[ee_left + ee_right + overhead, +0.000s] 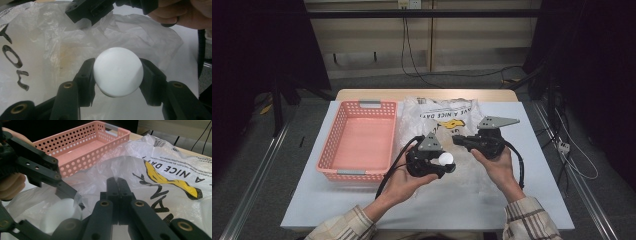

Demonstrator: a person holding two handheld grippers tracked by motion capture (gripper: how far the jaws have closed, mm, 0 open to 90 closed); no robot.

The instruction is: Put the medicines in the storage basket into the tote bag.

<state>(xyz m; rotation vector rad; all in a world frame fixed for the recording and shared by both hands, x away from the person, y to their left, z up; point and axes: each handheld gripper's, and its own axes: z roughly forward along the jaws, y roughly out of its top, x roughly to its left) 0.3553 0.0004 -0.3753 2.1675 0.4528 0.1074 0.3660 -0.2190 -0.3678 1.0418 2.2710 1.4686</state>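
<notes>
Ball (118, 71): smooth, round, plain white

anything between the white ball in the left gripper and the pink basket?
In the high view, between the white ball and the pink basket lie the left gripper body and the plastic bag edge.

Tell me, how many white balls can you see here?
1. The white ball sits squeezed in the left claw, just above the plastic bag, to the right of the pink basket. More could be hidden inside the crumpled bag.
</notes>
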